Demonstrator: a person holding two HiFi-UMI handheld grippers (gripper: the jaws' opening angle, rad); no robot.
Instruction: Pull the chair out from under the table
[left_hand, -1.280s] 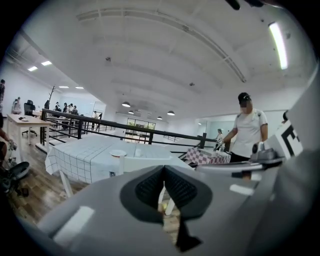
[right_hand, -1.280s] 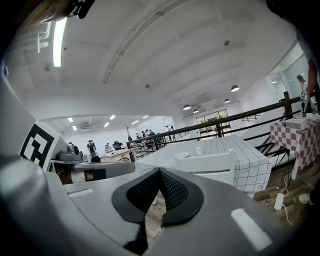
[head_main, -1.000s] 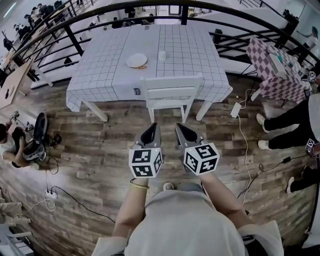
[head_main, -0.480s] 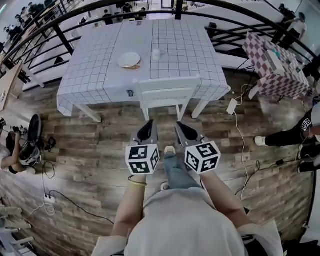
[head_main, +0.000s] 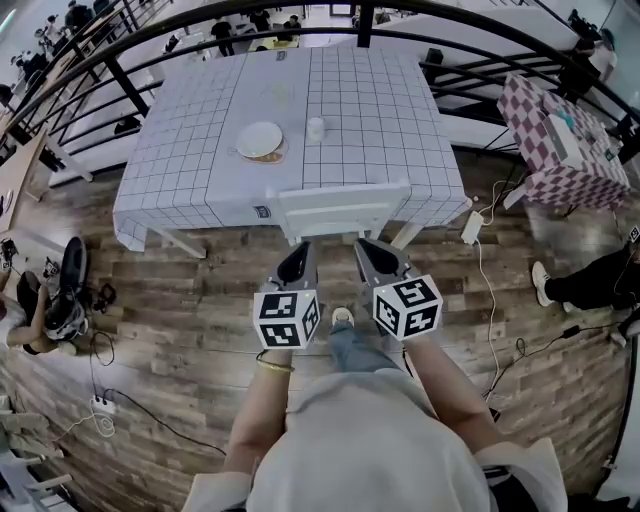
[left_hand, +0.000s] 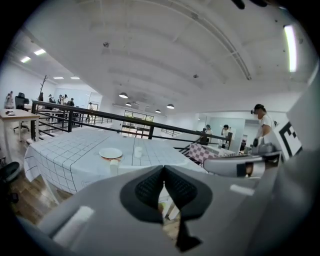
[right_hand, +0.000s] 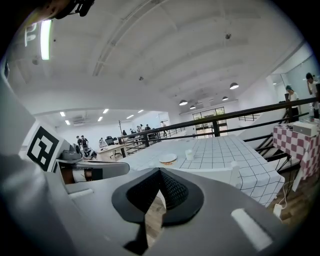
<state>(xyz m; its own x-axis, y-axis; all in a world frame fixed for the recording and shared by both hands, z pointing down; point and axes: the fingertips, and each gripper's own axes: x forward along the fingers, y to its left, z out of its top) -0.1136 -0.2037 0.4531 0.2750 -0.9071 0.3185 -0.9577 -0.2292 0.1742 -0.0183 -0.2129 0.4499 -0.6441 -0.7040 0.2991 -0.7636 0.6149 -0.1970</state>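
Closing in on the chair (head_main: 343, 208), still tucked under the surface (head_main: 380, 120). Keeping left tongs (head_main: 297, 262) and right tongs (head_main: 377, 258) pinched shut, empty, just short of its back. Needing opening before any grip.

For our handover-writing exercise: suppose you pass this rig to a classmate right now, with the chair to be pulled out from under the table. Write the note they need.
Left gripper: shut, nothing between its jaws, close to the left part of the chair back.
Right gripper: shut, empty, close to the right part.
Chair: white, tucked under the table with the checked cloth; a plate and a cup sit on top.
Done: both grippers are lined up at the chair back; no grip on it.
Left: open the jaws, take hold of the chair back, draw the chair out toward you.
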